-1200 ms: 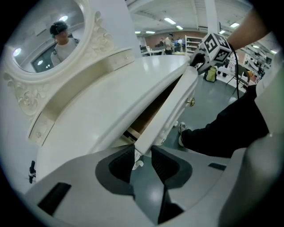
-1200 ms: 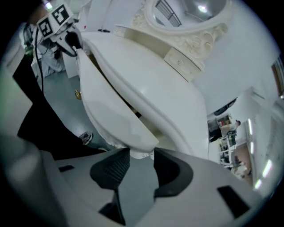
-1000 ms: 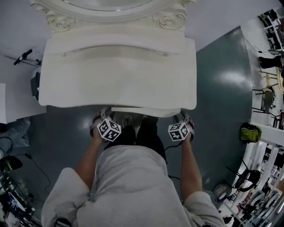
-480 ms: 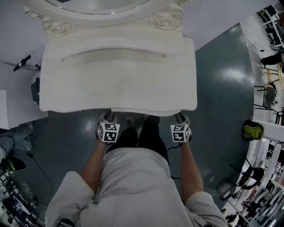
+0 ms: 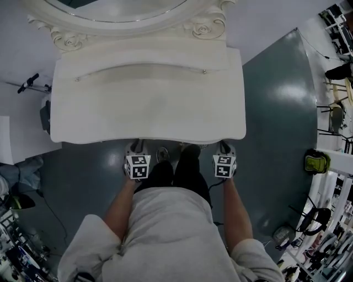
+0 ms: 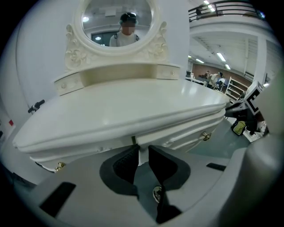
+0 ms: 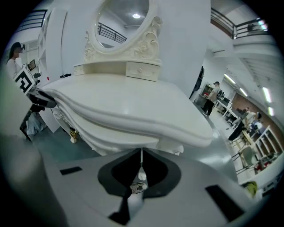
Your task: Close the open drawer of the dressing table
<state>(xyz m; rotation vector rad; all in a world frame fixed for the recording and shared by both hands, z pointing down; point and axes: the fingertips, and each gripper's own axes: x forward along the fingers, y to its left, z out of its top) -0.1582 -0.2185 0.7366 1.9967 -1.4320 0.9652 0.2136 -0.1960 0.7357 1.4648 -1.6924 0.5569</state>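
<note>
The dark grey-green floor point(image 5: 276, 110) shows a gloss reflection, and a white wall point(image 5: 276, 16) bounds its far edge. A yellow-green bag point(image 5: 315, 163) sits at the floor's right edge. Nearer along that edge stand white-framed shelving racks point(image 5: 331, 242) loaded with dark items, and farther along it stands a dark chair point(image 5: 332, 120). At the floor's left edge a white sheet point(image 5: 16, 144) lies flat, a black stand point(image 5: 28, 82) shows beyond it, and a black cable point(image 5: 47, 206) crosses the floor nearby. Ceiling strip lights point(image 6: 220, 56), a mezzanine railing point(image 7: 230, 24) and distant people point(image 7: 208, 99) occupy the background.
</note>
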